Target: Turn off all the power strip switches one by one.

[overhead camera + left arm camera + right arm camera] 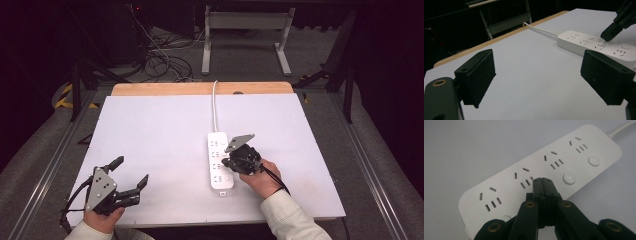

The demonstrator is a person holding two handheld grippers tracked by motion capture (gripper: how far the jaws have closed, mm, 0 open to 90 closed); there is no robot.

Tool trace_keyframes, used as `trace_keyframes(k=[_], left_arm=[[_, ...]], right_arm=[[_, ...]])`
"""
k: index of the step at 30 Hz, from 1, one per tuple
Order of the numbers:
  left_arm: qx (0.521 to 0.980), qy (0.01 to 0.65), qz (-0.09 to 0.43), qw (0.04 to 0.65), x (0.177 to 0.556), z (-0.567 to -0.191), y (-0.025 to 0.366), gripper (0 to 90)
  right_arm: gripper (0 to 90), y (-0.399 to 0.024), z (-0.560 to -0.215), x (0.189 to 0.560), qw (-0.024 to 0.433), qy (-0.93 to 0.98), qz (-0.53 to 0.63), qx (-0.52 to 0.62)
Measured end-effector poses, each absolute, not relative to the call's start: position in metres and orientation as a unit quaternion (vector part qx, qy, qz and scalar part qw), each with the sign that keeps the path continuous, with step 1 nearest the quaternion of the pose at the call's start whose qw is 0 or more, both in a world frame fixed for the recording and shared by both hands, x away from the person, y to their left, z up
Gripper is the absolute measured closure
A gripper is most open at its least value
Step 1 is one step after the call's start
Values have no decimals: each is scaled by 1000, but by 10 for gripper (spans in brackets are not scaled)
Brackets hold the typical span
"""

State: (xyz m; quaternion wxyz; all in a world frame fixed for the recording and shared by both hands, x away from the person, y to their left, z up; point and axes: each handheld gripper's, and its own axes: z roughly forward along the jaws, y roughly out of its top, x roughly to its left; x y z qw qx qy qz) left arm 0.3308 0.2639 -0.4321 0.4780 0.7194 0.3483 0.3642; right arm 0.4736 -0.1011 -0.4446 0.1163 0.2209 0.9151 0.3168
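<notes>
My right gripper (542, 180) has its fingers pressed together with nothing between them, and their joined tip hangs over the power strip (220, 160), at the third socket group from the cord end, beside that group's round button (569, 178). Whether the tip already touches the plastic I cannot tell. The strip lies flat on the desk (160, 150), right of the middle and towards the near edge, its long side running front to back, with its white cord (215, 105) trailing off over the far edge.

My left gripper (131, 189) rests near the near-left corner, fingers wide apart and empty, well apart from the strip.

I judge the strip to be a stiff, smooth, light plastic box: it could skate across the desk under a sideways push, and the cord may tug it. The buttons are small and domed, so a closed tip should come straight down on the centre. To steady or lift the body, I would clamp across its long sides near the middle.
</notes>
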Motion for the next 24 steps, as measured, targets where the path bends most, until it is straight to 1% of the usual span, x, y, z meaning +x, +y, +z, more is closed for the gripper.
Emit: trace_keyframes(k=[21,24], left_arm=[[719,348,366,478,330,-431,264,131],[719,347,366,477,330,-432,264,131]], right_arm=[[900,-100,-448,474,110,918,309,222],[900,-98,-448,472,121,919,305,220]])
